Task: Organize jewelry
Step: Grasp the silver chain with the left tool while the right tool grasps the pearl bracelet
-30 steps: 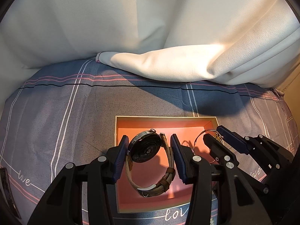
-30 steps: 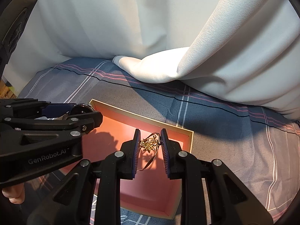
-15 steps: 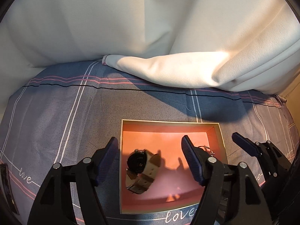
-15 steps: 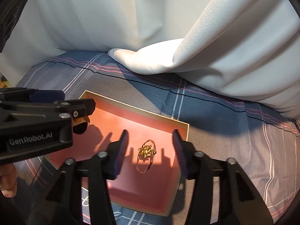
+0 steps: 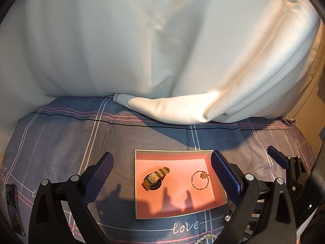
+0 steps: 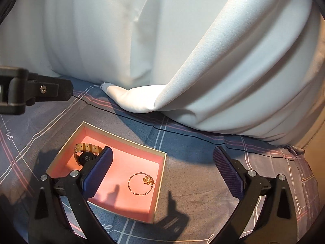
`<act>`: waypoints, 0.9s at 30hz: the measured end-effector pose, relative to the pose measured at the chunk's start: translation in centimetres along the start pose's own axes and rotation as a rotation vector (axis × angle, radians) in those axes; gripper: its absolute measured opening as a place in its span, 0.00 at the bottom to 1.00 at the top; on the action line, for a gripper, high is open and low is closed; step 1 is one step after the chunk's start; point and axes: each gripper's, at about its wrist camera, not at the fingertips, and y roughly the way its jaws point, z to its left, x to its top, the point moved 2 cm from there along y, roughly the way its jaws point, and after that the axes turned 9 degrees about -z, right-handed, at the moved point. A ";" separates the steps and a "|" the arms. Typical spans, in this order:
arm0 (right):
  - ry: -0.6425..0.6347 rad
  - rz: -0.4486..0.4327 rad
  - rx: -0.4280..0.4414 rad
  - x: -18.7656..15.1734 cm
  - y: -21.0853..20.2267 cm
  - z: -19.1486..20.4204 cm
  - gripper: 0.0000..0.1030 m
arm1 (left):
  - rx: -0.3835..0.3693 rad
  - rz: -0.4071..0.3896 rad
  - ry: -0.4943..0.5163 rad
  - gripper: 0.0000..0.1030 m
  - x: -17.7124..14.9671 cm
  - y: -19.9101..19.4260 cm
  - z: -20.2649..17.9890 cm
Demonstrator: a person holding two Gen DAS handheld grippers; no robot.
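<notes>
Left gripper [image 5: 161, 174]: jaws opening, nothing between pads, above box | Right gripper [image 6: 162, 170]: jaws opening, nothing gripped | Watch [image 5: 154, 179]: lies in left part of pink box [image 5: 174, 152], strap tan | Gold bracelet [image 6: 141, 183]: lies in right part of box, apart from watch | Box sits on plaid sheet [image 5: 61, 142], white curtain [image 5: 162, 50] behind.

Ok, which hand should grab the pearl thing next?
Probably left. The pearl piece lies just outside the pink box, close under the left gripper, whose empty jaws are opening. The right wrist view doesn't show it.
</notes>
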 end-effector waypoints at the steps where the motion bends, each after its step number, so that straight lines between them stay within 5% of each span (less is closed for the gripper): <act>1: 0.018 -0.003 0.013 -0.4 -0.7 -0.3 0.95 | -0.009 0.004 0.011 0.92 -0.7 -0.5 -0.2; 4: 0.064 -0.006 0.053 -1.9 -2.9 -0.6 0.95 | -0.057 0.048 0.010 0.92 -3.6 -1.7 -0.3; 18: 0.055 0.202 0.178 -14.7 -7.5 3.4 0.94 | -0.046 0.219 0.000 0.94 -18.8 -2.7 0.2; 27: 0.098 0.230 0.225 -17.8 -8.2 4.0 0.86 | -0.032 0.231 0.065 0.94 -21.9 -2.8 -0.2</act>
